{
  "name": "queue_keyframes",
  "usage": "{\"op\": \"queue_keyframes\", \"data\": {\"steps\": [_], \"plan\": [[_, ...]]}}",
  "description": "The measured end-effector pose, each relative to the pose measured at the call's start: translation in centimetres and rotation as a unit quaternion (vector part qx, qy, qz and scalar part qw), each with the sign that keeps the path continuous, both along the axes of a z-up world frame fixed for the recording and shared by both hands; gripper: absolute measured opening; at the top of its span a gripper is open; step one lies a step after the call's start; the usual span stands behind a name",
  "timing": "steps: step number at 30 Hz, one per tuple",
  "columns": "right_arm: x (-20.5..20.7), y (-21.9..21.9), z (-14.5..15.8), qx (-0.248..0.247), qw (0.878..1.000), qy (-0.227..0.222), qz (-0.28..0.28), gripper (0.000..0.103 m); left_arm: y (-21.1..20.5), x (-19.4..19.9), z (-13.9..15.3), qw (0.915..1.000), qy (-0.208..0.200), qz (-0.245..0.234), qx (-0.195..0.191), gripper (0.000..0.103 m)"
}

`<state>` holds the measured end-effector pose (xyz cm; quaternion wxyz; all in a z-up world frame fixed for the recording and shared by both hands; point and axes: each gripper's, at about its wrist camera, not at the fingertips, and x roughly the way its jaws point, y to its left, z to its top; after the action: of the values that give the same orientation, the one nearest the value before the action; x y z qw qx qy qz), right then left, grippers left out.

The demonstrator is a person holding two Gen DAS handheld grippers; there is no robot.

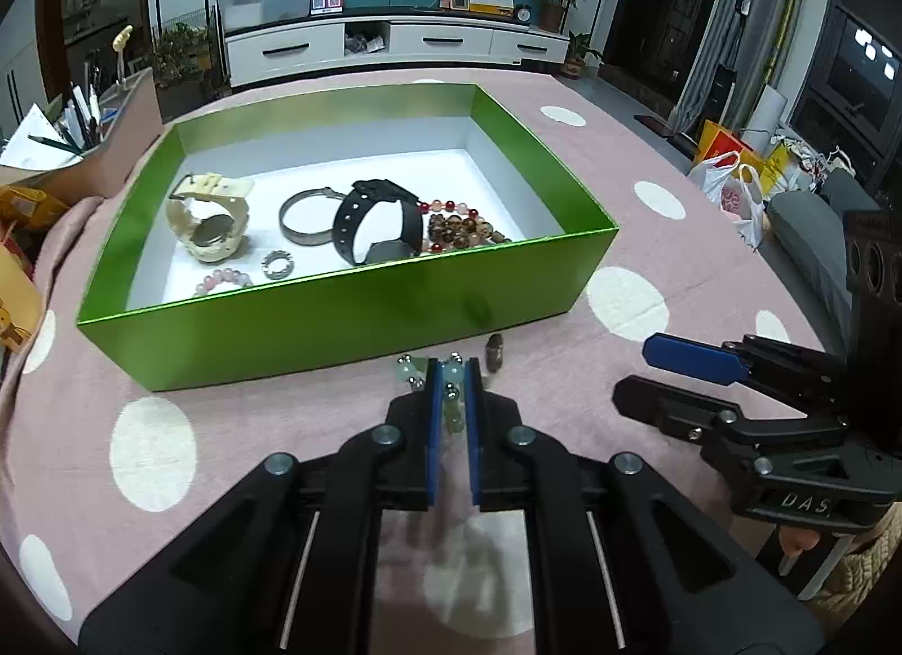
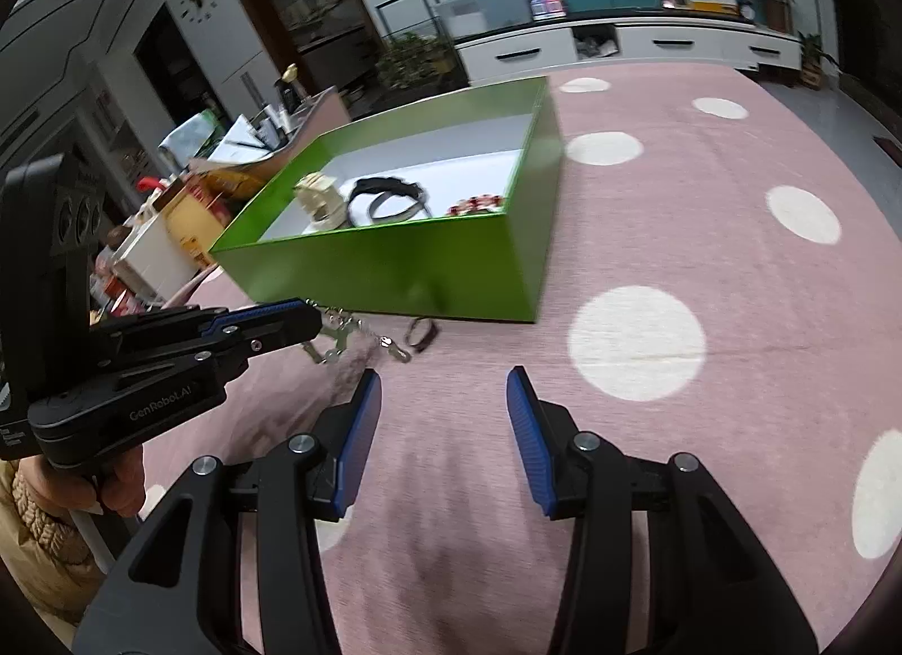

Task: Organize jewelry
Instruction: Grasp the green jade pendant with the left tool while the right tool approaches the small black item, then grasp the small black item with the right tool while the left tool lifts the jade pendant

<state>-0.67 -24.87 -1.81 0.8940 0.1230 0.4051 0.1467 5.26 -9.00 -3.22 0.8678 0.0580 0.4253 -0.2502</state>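
Note:
My left gripper (image 1: 454, 373) is shut on a pale green bead bracelet (image 1: 414, 370) with silver links, held just above the cloth in front of the green box (image 1: 349, 317). In the right wrist view the left gripper (image 2: 315, 317) is seen from the side, and the bracelet (image 2: 338, 336) dangles from its tips. A small dark ring (image 1: 495, 353) lies on the cloth beside it, also seen in the right wrist view (image 2: 423, 332). My right gripper (image 2: 445, 418) hovers open over the cloth with nothing between its pads, to the right of the left one (image 1: 637, 373).
Inside the box lie a cream watch (image 1: 211, 221), a silver bangle (image 1: 307, 218), a black watch (image 1: 377, 221), red and brown bead bracelets (image 1: 456, 226), a small silver ring (image 1: 278, 264) and a pink bead bracelet (image 1: 225, 280). A pink dotted cloth (image 2: 676, 238) covers the table. Clutter crowds its left edge (image 1: 34, 193).

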Motion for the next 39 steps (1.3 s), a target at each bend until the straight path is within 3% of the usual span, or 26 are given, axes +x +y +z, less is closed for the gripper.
{"op": "queue_keyframes", "data": {"steps": [8, 14, 17, 19, 21, 29, 39], "plan": [[2.5, 3.2, -0.6, -0.022, 0.999, 0.002, 0.028, 0.045, 2.7, 0.1, -0.6, 0.9996, 0.006, 0.026, -0.002, 0.007], [4.9, 4.9, -2.3, -0.062, 0.998, 0.019, 0.023, 0.033, 4.7, 0.1, -0.7, 0.9988, 0.009, 0.047, -0.012, 0.007], [5.4, 5.4, -2.7, -0.079, 0.996, 0.020, 0.022, 0.021, 5.2, 0.2, -0.7, 0.9986, 0.010, 0.050, -0.017, 0.007], [5.5, 5.6, -2.9, -0.089, 0.996, 0.019, 0.023, 0.007, 5.4, 0.2, -0.7, 0.9985, 0.009, 0.050, -0.020, 0.007], [5.3, 5.6, -2.9, -0.099, 0.995, 0.014, 0.022, 0.005, 5.5, 0.3, -0.7, 0.9985, 0.009, 0.049, -0.023, 0.007], [3.8, 4.7, -0.5, -0.081, 0.996, -0.013, 0.027, 0.004, 5.7, 0.0, 0.6, 0.9982, -0.004, 0.047, -0.038, 0.007], [2.1, 3.6, 4.9, -0.072, 0.994, -0.080, 0.024, 0.005, 6.5, 0.4, 5.3, 0.9961, -0.046, 0.050, -0.057, 0.007]]}}
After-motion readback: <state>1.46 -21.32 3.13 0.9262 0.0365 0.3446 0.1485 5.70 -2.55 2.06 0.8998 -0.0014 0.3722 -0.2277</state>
